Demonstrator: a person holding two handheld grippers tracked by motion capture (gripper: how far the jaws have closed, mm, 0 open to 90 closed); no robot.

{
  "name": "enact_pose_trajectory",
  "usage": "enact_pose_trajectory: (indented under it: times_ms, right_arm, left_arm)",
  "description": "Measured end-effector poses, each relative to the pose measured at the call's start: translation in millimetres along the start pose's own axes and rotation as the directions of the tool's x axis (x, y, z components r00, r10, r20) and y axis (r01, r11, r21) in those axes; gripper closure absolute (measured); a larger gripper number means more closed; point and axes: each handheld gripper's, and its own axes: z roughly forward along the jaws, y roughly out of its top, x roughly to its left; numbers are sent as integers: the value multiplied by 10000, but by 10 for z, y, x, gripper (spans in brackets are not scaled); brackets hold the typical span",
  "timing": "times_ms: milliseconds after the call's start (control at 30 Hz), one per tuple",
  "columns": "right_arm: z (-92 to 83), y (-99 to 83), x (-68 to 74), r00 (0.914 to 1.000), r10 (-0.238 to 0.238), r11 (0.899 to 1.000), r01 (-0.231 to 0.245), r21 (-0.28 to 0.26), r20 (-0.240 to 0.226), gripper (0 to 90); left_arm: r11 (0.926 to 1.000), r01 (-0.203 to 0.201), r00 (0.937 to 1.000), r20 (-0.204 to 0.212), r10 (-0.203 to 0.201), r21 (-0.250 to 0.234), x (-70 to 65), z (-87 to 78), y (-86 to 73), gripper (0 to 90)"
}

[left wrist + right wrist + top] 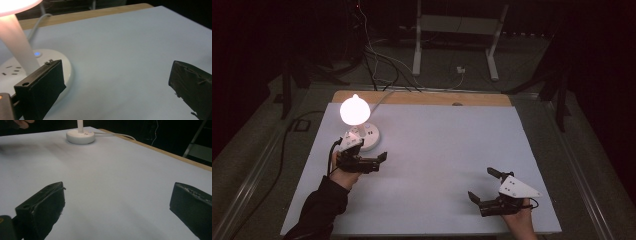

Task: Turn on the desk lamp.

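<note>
While the lamp (355, 112) glows at the table's (442, 150) far left, its round white base (15, 70) sits just beside my left gripper (371, 159), whose jaws are spread wide and hold nothing. A white cord (117, 135) runs from the base toward the table's far edge. Over at the near right, well apart from the lamp, my right gripper (482, 186) hovers above bare tabletop, jaws also wide apart and empty.

No words, brands or numbers can be read. The one sign is a small blue-lit power symbol (37, 53) on the white lamp base (65, 65).
</note>
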Motion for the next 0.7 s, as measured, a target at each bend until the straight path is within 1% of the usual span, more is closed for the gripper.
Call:
enact_pose_trajectory:
  times_ms: [33, 100, 233, 333, 433, 533, 600, 700]
  right_arm:
    - [2, 0, 0, 10000, -10, 10000, 10, 1, 8, 0]
    - [5, -2, 0, 10000, 5, 10000, -5, 28, 11, 0]
    - [12, -6, 0, 10000, 43, 10000, -43, 63, -3, 0]
    - [15, -8, 0, 10000, 39, 10000, -38, 71, -7, 0]
    - [16, -9, 1, 10000, 44, 10000, -44, 79, -9, 0]
    - [16, -10, 1, 10000, 38, 10000, -38, 90, -7, 0]
    - [17, -11, -1, 10000, 65, 9999, -65, 84, -22, 0]
    - [16, -12, -8, 10000, 77, 9999, -77, 71, 5, 0]
  left_arm:
    - [10000, -50, 9998, 169, 51, -42, -2, -32, -9, 8]
    - [9999, -98, 9983, 571, 95, 42, 2, -84, -24, 8]
    - [9991, -317, 9949, 966, 289, 274, -6, -159, -75, 8]
    - [9991, -314, 9918, 1249, 275, 289, -11, -208, -122, 8]
    - [9983, -512, 9868, 1552, 463, 276, -26, -253, -167, 8]
    - [9963, -816, 9795, 1870, 749, 283, -57, -294, -211, 8]
    - [9944, -1004, 9765, 1946, 922, 324, -78, -314, -244, 8]
    - [9930, -1120, 9744, 2000, 1025, 368, -99, -342, -295, 8]
